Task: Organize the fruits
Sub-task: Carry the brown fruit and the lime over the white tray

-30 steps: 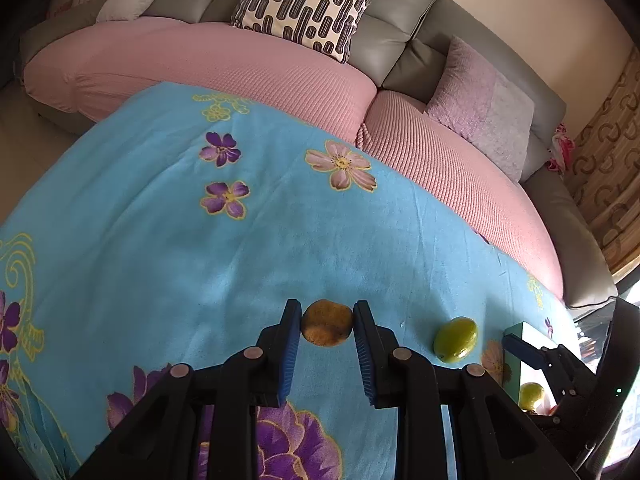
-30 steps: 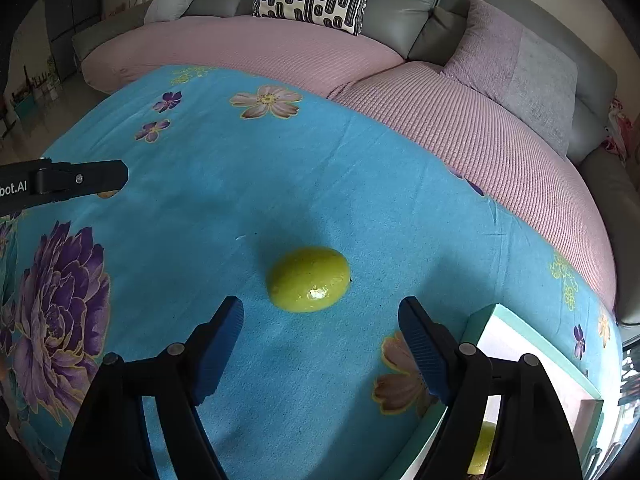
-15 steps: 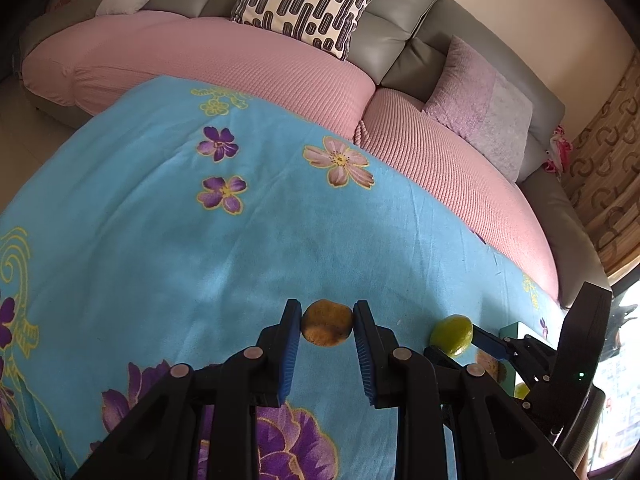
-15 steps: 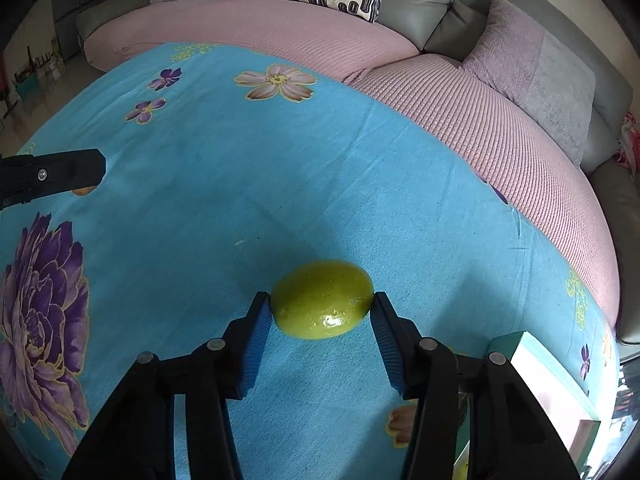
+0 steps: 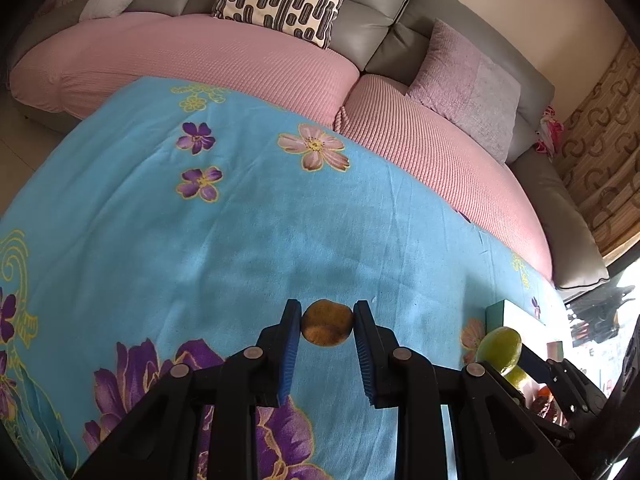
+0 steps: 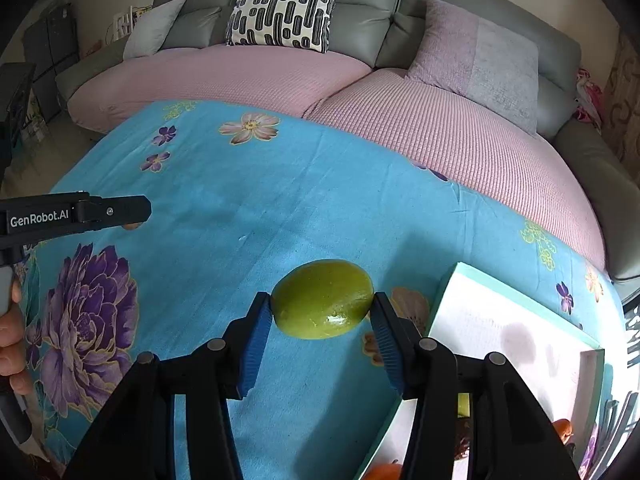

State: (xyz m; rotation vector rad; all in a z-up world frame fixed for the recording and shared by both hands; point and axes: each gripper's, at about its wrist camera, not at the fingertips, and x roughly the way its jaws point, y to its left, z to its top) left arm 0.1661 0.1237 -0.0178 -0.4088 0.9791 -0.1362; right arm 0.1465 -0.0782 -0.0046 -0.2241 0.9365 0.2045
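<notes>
The left claw [image 5: 327,322] was closed on a small round brown fruit [image 5: 327,328], its blue-padded fingers [image 5: 289,354] pressing both sides and holding it above the turquoise floral cloth [image 5: 248,240] that covered the worktop. The right claw [image 6: 322,305] was closed on an oval, glossy green fruit [image 6: 322,299], gripped end to end between its blue pads and held clear of the cloth. Just right of the green fruit lay a white tray with a mint-green rim [image 6: 516,300]; some orange and yellowish items sat at its near end, too hidden to identify. A person's hand [image 6: 10,336] showed at the left edge of the right wrist view. Beyond the worktop stood a curved grey sofa with pink seat covers [image 6: 440,136], carrying a black-and-white patterned cushion [image 6: 284,8] and a lilac cushion [image 6: 480,60].
</notes>
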